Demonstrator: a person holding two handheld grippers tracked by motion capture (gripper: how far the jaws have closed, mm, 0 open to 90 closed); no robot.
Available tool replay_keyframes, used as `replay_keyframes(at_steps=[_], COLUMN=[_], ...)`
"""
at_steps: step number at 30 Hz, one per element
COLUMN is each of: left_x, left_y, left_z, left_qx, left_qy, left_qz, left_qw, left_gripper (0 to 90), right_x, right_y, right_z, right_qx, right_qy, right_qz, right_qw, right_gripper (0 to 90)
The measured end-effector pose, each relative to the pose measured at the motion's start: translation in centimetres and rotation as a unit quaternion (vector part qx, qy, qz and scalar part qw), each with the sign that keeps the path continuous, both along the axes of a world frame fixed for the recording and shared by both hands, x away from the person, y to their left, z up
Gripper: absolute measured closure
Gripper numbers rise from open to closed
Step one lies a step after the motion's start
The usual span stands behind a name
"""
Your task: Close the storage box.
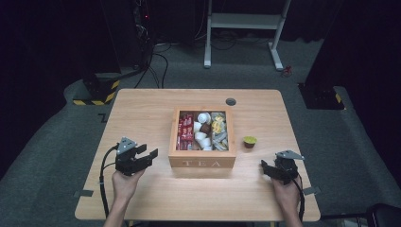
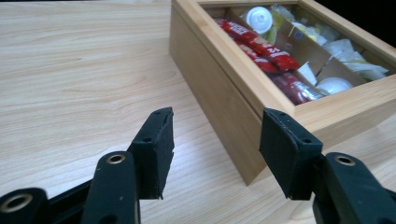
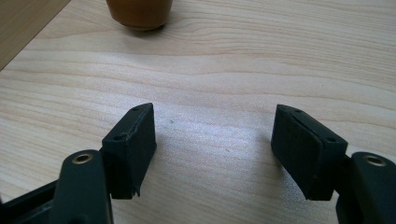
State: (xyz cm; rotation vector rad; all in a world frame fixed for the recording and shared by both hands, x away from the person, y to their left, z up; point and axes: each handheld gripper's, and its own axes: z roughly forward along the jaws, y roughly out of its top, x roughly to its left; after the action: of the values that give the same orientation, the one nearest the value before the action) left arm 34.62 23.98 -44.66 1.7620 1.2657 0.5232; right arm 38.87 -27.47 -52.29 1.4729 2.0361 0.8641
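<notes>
Two grippers: both rest on the wooden table [image 1: 142, 109], jaws spread, gripping nothing.
Left gripper [image 1: 144, 158]: just left of the tea box [image 1: 202, 162].
Right gripper [image 1: 267, 169]: right of the box, near the small capsule [image 1: 249, 141].

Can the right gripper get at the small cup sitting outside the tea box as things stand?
Probably yes. The right gripper is open and holds nothing, and only bare table lies between it and the cup, which stands alone beside the tea box, apart from its wall.

Wooden table [image 1: 142, 106]: tea box [image 1: 202, 162] centre, small capsule [image 1: 249, 141] beside it.
</notes>
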Motion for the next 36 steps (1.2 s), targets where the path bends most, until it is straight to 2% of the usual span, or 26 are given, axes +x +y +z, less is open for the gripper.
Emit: replay_keyframes(at_steps=[8,10,13,16,19,24,25,27,31,36], left_x=[-0.4,-0.5,-0.5,-0.5,-0.6,-0.1,0.2,0.4,0.5,1.2], left_y=[0.9,1.1,1.4,1.6,1.7,2.1,2.3,2.3,2.2,2.3], left_z=[-1.0,-1.3,-1.8,-2.3,-2.7,-3.6,-3.9,-4.5,-5.6,-6.7], left_qx=[0.013,0.023,0.022,0.033,0.029,0.035,0.032,0.037,0.054,0.067], left_qy=[-0.008,-0.007,-0.001,0.006,0.010,0.016,0.026,0.032,0.042,0.062], left_qz=[0.008,0.011,0.015,0.018,0.024,0.035,0.038,0.047,0.056,0.076], left_qw=[0.9998,0.9996,0.9996,0.9993,0.9992,0.9986,0.9984,0.9977,0.9961,0.9929], left_gripper=[48.3,48.7,49.3,49.3,49.2,49.6,49.7,49.7,49.1,47.4], right_x=[0.0,0.0,0.0,0.0,0.0,0.0,0.0,0.0,0.0,0.0], right_y=[0.0,0.0,0.0,0.0,0.0,0.0,0.0,0.0,0.0,0.0], right_z=[0.0,0.0,0.0,0.0,0.0,0.0,0.0,0.0,0.0,0.0], right_qx=[0.000,0.000,0.000,0.000,0.000,0.000,0.000,0.001,0.000,0.001], right_qy=[0.000,0.000,0.000,0.000,0.000,0.001,0.001,0.002,0.002,0.002], right_qz=[0.000,0.000,0.000,0.000,0.000,0.000,0.000,0.000,0.000,0.000], right_qw=[1.0000,1.0000,1.0000,1.0000,1.0000,1.0000,1.0000,1.0000,1.0000,1.0000], right_gripper=[30.7,30.7,30.7,30.7,30.7,30.7,30.7,30.7,30.7,30.6])
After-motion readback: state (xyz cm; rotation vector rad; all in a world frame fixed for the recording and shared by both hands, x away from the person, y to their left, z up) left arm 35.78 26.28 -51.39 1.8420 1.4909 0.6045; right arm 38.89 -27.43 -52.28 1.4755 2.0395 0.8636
